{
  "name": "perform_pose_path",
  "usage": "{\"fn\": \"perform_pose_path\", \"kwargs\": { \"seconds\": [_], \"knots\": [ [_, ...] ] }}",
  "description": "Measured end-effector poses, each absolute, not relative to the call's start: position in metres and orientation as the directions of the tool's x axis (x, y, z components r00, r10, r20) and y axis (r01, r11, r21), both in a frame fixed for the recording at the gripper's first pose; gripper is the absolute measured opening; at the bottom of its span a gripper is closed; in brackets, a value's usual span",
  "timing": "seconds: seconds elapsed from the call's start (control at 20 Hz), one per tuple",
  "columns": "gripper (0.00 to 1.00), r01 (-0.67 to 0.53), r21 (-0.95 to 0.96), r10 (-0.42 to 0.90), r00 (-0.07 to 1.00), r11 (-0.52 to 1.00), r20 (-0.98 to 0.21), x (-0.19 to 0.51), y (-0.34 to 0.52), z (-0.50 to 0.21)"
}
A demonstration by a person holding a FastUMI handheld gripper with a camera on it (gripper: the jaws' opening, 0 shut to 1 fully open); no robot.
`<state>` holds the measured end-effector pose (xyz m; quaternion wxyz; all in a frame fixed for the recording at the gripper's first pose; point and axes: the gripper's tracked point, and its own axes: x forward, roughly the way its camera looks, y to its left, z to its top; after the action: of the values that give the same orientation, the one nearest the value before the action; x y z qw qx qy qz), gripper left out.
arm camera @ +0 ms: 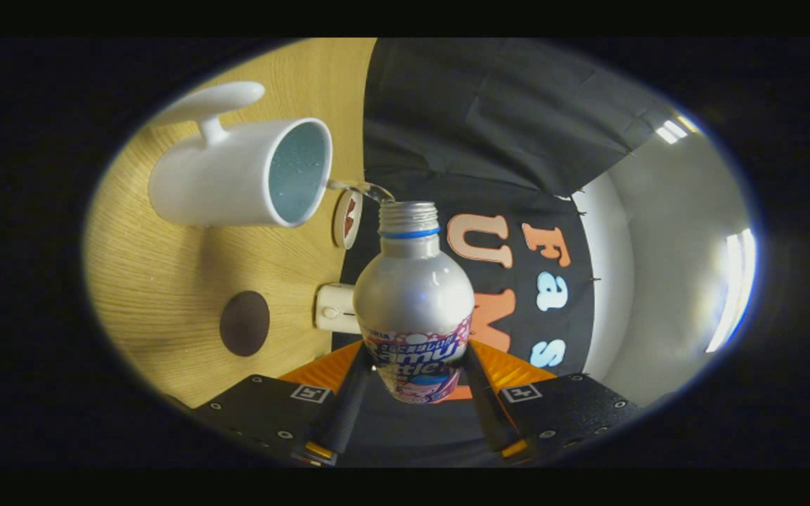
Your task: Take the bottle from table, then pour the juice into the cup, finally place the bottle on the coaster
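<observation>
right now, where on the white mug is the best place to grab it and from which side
Grip the white mug by its loop handle, coming from the handle side, the side facing away from the brown coaster. The handle juts clear of the smooth round wall, which looks too wide for the fingers. The gripper is shut on the silver bottle, pouring a stream into the mug, so it would have to set that down first.

White box on wooden table

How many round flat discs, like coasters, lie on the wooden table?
2: a dark brown round coaster left of the held silver bottle, and a white disc beside the white mug. More may be hidden.
</observation>
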<state>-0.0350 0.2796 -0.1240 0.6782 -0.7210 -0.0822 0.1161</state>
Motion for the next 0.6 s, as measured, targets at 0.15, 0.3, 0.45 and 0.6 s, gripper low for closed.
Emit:
{"fn": "perform_pose_path", "kwargs": {
  "seconds": [0.15,0.3,0.45,0.6],
  "knots": [
    [0.73,-0.04,-0.997,0.28,0.958,-0.073,-0.059,-0.0335,0.2792,-0.1237],
    [0.73,-0.039,-0.996,0.282,0.958,-0.079,-0.06,-0.0348,0.2813,-0.123],
    [0.73,-0.027,-0.995,0.292,0.955,-0.093,-0.053,-0.0358,0.283,-0.1211],
    [0.73,-0.019,-0.995,0.291,0.955,-0.101,-0.048,-0.0354,0.2834,-0.1189]
  ]
}}
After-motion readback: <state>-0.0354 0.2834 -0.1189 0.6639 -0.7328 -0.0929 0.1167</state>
